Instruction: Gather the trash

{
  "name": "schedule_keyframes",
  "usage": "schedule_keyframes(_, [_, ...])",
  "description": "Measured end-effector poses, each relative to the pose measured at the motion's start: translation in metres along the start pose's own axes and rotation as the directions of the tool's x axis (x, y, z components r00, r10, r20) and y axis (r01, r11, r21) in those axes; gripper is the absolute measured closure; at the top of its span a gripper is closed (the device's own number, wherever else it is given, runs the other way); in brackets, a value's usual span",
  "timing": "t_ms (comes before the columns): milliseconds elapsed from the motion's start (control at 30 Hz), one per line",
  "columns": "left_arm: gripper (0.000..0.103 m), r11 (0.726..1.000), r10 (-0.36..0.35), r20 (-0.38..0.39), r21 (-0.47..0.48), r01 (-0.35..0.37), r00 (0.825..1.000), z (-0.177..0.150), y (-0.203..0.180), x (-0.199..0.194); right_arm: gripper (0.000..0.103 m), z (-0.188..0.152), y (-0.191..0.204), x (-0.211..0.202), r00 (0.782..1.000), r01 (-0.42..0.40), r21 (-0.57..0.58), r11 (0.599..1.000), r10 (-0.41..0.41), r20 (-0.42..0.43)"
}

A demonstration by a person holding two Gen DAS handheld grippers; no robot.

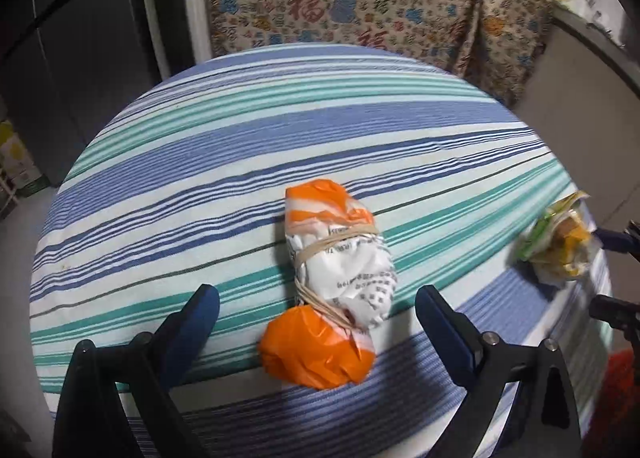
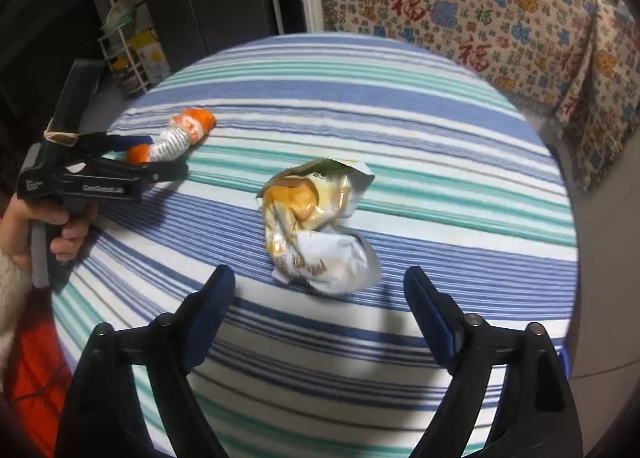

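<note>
Between the spread left tongs [image 1: 318, 312] lies an orange-and-white wrapper [image 1: 334, 282] on the striped bench [image 1: 160, 177]; ahead of the spread right tongs [image 2: 320, 294], a yellow wrapper [image 2: 318, 225].

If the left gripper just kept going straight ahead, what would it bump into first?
Most likely the orange-and-white wrapper bundle bound with rubber bands: it lies on the striped tablecloth directly ahead of the open left gripper, though depth is hard to judge.

Black claw [image 2: 316, 298] — blue pads [image 2: 424, 310]
</note>
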State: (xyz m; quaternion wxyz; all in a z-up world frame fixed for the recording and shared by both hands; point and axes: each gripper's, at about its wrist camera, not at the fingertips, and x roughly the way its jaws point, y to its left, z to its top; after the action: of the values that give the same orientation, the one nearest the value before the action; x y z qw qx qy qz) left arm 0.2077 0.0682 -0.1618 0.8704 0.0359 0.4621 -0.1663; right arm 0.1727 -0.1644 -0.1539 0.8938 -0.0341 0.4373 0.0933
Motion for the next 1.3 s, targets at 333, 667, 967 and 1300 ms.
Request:
schedule_keyframes(333, [0.012,0.996,-0.076,0.01,0.037,0.075,0.997,0.016,-0.014,0.0,0.008,0.037,0.007,0.01,0.997,-0.033,-0.08,0.996,0.027,-0.074])
schedule_keyframes(667, [0.056,0.993,-0.119,0.041,-0.01,0.119,0.992,0.011,-0.013,-0.015,0.077,0.04,-0.006,0.004,0.994,-0.068,0.015,0.998,0.069,-0.085])
schedule_keyframes(967, [0.056,0.963,-0.266,0.067,0.06,0.262,0.962,0.008,-0.108,-0.046,0.077,-0.006,-0.072,-0.081,1.0,-0.007,0.2,0.98,0.002,0.025])
schedule_keyframes(1300, [0.056,0.873,-0.463,0.0,0.171,0.456,0.886,0.013,-0.299,-0.056,0.076,-0.103,-0.2,-0.17,0.976,0.207,0.37,0.906,-0.216,-0.017])
